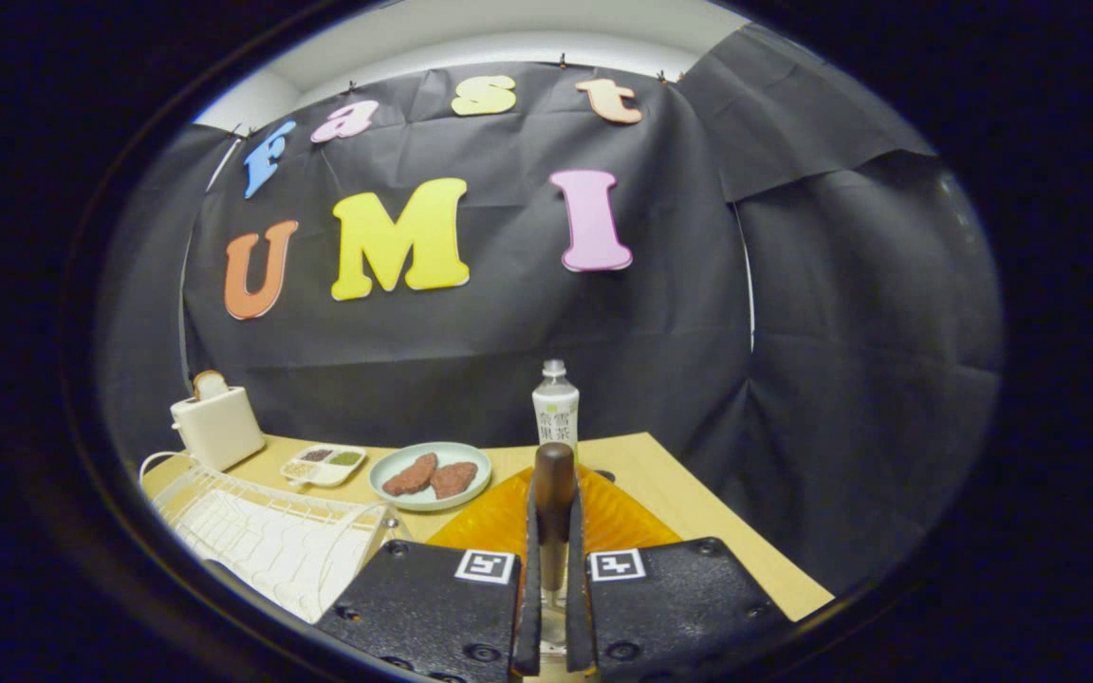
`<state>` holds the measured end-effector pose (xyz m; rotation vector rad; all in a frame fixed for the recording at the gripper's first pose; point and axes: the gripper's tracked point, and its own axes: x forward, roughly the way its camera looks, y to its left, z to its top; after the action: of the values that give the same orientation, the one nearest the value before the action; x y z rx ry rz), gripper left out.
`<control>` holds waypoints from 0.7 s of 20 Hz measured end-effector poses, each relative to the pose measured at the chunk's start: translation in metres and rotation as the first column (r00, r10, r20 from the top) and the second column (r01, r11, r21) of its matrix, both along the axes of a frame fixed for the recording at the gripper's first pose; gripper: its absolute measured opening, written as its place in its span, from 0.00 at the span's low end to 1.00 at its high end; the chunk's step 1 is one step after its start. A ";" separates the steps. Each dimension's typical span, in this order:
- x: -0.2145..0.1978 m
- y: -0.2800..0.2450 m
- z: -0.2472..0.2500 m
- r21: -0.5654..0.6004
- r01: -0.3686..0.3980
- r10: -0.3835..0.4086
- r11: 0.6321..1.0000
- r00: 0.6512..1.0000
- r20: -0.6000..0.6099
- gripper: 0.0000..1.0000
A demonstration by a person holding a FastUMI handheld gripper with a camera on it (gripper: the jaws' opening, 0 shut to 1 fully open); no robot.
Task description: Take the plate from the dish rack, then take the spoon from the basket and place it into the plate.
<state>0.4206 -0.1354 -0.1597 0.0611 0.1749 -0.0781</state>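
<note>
your gripper [553,555] is closed on the spoon [553,503]: both fingers press its sides, and its dark wooden handle stands upright between them, the rounded end poking up above the fingertips. lower down, between the fingers, you can see a pale, shiny bit of the spoon's stem; the bowl end is hidden. the spoon sits directly over the plate [509,517], an orange, ribbed, translucent dish that lies flat on the table [698,512] just ahead of the fingers, partly covered by them. whether the spoon touches the plate you cannot tell. left of the gripper and near it is the white wire dish rack [271,541], resting on the table. beyond the plate, a pale green dish [385,474] holds two brown patties [431,477] side by side. left of that dish sits a small white tray [324,465] with compartments of dark and green fillings. further left, at the table's far corner, a white toaster [219,427] has a slice of bread [209,383] sticking out of its slot, with a white cord [159,461] trailing from it. a clear bottle [556,408] with a white label stands upright beyond the plate, in line with the spoon handle. black cloth walls the booth behind it all.
</note>
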 end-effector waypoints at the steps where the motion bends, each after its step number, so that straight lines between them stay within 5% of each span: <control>1: -0.006 0.003 0.012 -0.033 0.007 -0.006 0.999 1.000 0.021 0.16; 4: -0.036 0.017 0.054 -0.116 0.028 -0.016 0.993 0.995 0.099 0.16; 8: -0.097 0.062 0.091 -0.090 -0.037 0.050 0.995 0.987 0.151 0.15; 14: -0.179 0.128 0.078 -0.068 -0.140 0.149 0.988 0.980 0.135 0.15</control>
<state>0.2411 -0.0072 -0.0812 -0.0045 0.0366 0.0662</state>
